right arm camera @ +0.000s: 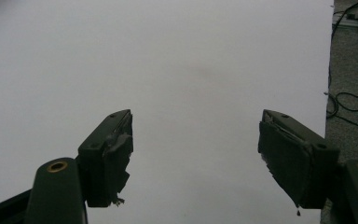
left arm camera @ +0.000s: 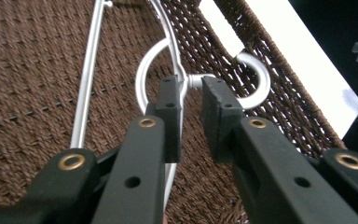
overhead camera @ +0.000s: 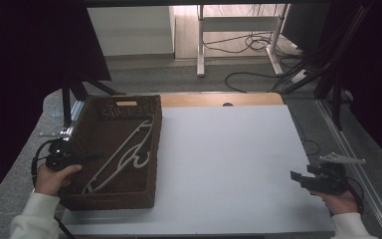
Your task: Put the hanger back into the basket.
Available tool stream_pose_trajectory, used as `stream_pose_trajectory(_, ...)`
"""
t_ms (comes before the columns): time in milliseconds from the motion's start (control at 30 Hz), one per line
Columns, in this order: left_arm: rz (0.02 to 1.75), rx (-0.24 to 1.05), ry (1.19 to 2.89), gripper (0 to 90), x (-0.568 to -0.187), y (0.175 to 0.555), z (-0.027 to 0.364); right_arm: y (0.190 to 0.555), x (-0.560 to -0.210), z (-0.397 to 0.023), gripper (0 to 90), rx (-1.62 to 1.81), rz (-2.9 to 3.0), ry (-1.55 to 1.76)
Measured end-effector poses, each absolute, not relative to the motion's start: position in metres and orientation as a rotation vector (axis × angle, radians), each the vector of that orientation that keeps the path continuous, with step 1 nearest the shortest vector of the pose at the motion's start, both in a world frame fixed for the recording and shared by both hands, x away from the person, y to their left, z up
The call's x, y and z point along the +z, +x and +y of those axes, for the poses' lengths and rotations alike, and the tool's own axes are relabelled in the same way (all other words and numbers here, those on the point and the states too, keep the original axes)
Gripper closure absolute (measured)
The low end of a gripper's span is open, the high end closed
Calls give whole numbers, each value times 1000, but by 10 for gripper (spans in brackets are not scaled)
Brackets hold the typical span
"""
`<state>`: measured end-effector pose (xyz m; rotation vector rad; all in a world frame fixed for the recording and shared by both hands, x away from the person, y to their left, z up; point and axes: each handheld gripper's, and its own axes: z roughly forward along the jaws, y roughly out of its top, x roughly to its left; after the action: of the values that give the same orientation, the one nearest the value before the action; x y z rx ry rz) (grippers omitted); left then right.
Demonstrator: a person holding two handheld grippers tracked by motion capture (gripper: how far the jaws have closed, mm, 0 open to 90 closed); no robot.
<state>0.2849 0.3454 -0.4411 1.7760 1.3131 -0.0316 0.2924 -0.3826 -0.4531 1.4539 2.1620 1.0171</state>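
Black jaws of the left gripper stand a little apart on either side of the neck of a white clothes hanger, just where the hook joins the body. One jaw touches the neck; a narrow gap shows at the other, so the pictures do not settle whether the neck is clamped. The hook curves beyond the jaw tips, against the inner wall of a brown woven basket.

In the high view, the left gripper reaches in over the basket's near left rim, held by the person's left hand. The hanger lies flat on the basket floor, running from the far right corner towards the near left. The basket sits on the left part of a white table.

The right gripper is spread wide with nothing between its jaws, above bare tabletop. In the high view it sits at the table's near right edge, held by the right hand, well apart from the basket.

Cables lie on the floor beyond the table.
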Motion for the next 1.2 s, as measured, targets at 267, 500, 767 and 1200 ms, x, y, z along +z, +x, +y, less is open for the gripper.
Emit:
stream_pose_trajectory(267, 1239, 20, 1817, 536, -432, 277, 334, 292, -454, -382, 269, 1016, 2167, 1453)
stream_pose_trajectory(500, 1157, 102, 1848, 389, -418, 273, 311, 291, -453, -381, 266, 1058, 2180, 1447)
stream_pose_trajectory(767, 1149, 213, 1891, 334, -401, 265, 277, 293, -453, -372, 261, 1071, 2221, 1378)
stream_pose_trajectory(1200, 1001, 209, 1926, 314, -389, 255, 219, 291, -450, -363, 260, 1085, 2241, 1336)
